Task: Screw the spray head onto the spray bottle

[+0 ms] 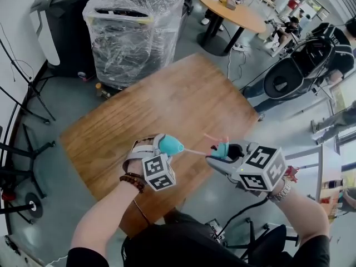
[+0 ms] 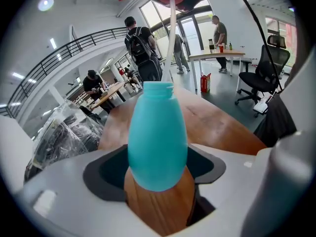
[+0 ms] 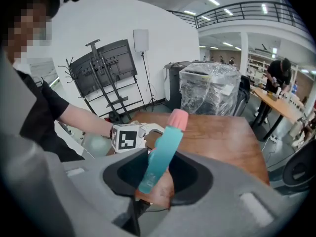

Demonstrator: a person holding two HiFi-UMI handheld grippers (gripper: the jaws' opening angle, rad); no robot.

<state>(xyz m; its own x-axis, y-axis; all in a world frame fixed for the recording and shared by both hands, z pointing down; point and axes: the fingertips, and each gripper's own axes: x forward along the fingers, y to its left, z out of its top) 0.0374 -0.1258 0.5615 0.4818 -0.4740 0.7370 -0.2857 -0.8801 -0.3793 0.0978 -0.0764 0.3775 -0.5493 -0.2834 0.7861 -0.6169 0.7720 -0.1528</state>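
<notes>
My left gripper [image 1: 158,151] is shut on a teal spray bottle [image 1: 171,145], held above the wooden table [image 1: 183,102] with its mouth toward the right. In the left gripper view the bottle [image 2: 157,142] stands between the jaws and its neck [image 2: 158,87] is open. My right gripper [image 1: 228,152] is shut on the teal spray head [image 1: 221,149], which has a pink trigger [image 1: 214,138]. The head's thin tube [image 1: 196,152] reaches across to the bottle's mouth. The right gripper view shows the spray head [image 3: 162,152] slanted between the jaws, pink cap [image 3: 178,119] up.
A bin wrapped in clear plastic [image 1: 136,29] stands beyond the table's far left corner. A round table [image 1: 232,11] and seated people are at the back right. An office chair [image 1: 292,74] stands to the right. Stand legs [image 1: 25,149] spread over the floor on the left.
</notes>
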